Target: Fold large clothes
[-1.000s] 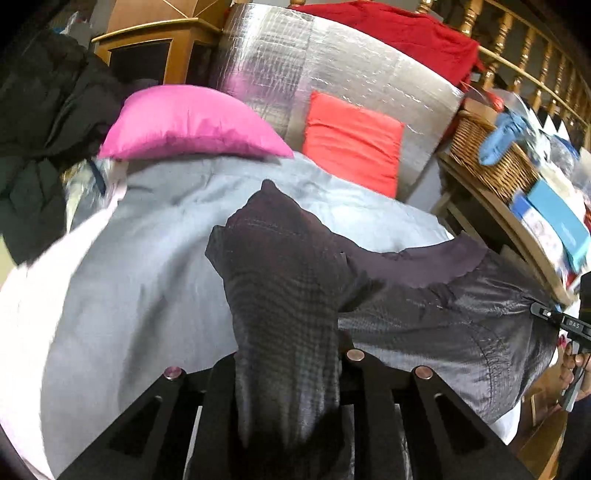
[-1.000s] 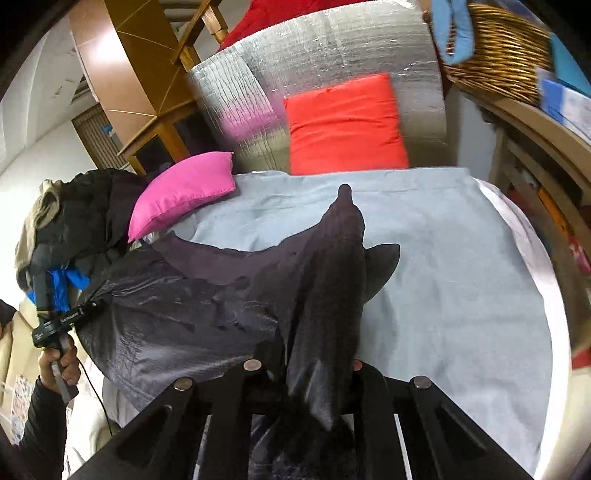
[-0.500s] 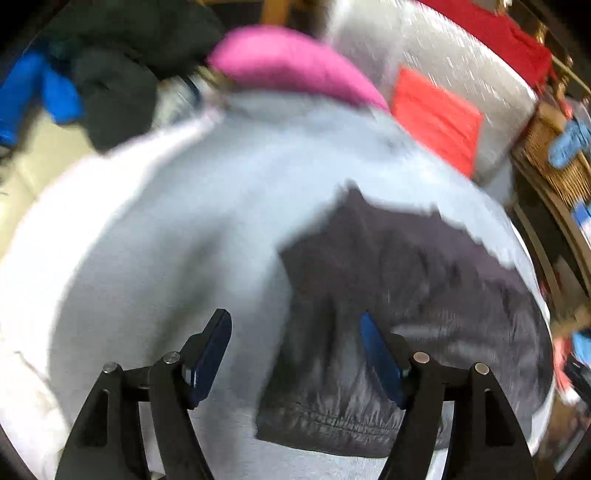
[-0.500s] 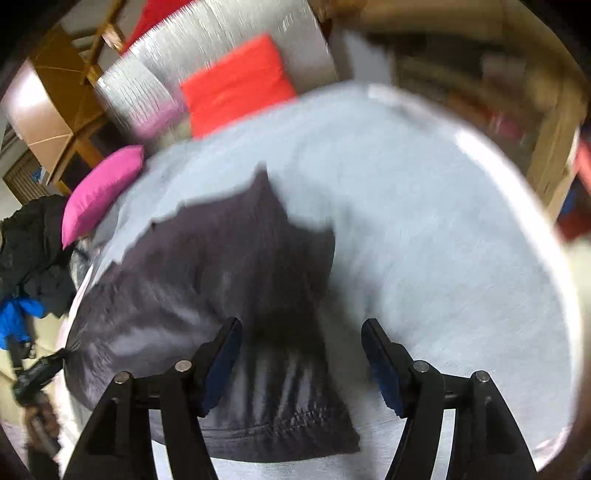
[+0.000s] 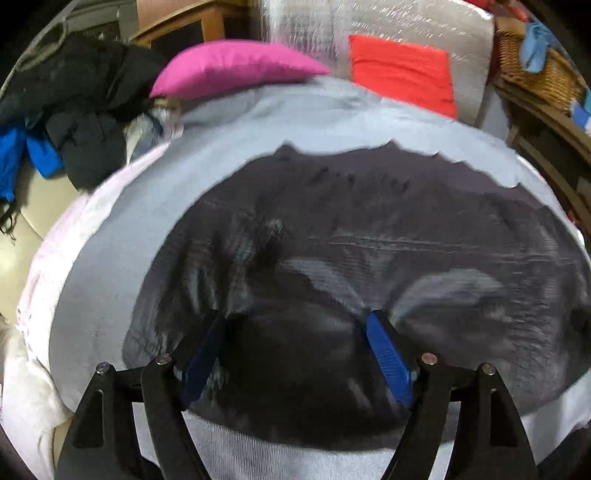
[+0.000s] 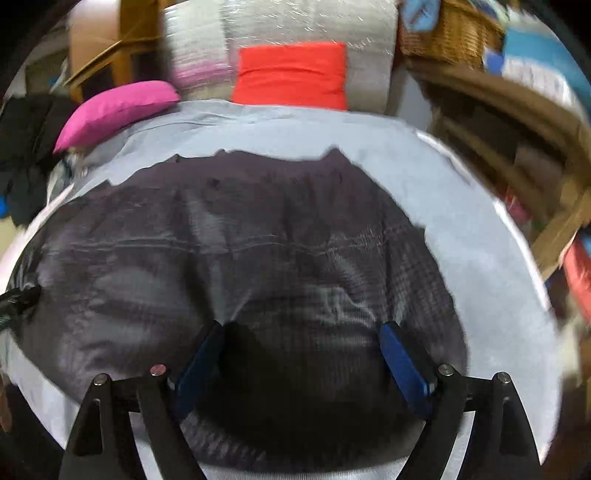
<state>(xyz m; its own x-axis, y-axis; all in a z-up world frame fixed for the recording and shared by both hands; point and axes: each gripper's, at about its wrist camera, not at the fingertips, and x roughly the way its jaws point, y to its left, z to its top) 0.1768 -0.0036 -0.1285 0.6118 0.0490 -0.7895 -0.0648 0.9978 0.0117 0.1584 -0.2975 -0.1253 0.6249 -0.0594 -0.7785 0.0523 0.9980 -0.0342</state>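
Observation:
A large dark grey-black garment (image 5: 369, 240) lies spread flat on the light grey sheet (image 5: 140, 206) of a bed; it also shows in the right wrist view (image 6: 258, 236). My left gripper (image 5: 295, 332) is open and empty, its blue pads (image 5: 388, 354) hovering just above the garment's near part. My right gripper (image 6: 303, 339) is open and empty too, its blue pads (image 6: 402, 362) wide apart over the garment's near edge. Both views are motion-blurred.
A pink pillow (image 5: 236, 70) and a red cushion (image 5: 402, 77) lean at the head of the bed against a silver padded board (image 6: 295, 26). A pile of dark and blue clothes (image 5: 74, 122) lies left. A wicker basket (image 6: 454, 29) and wooden shelves stand right.
A second ago both grippers were shut on raised folds of the garment. They have let go and opened, and the garment now lies flat on the sheet.

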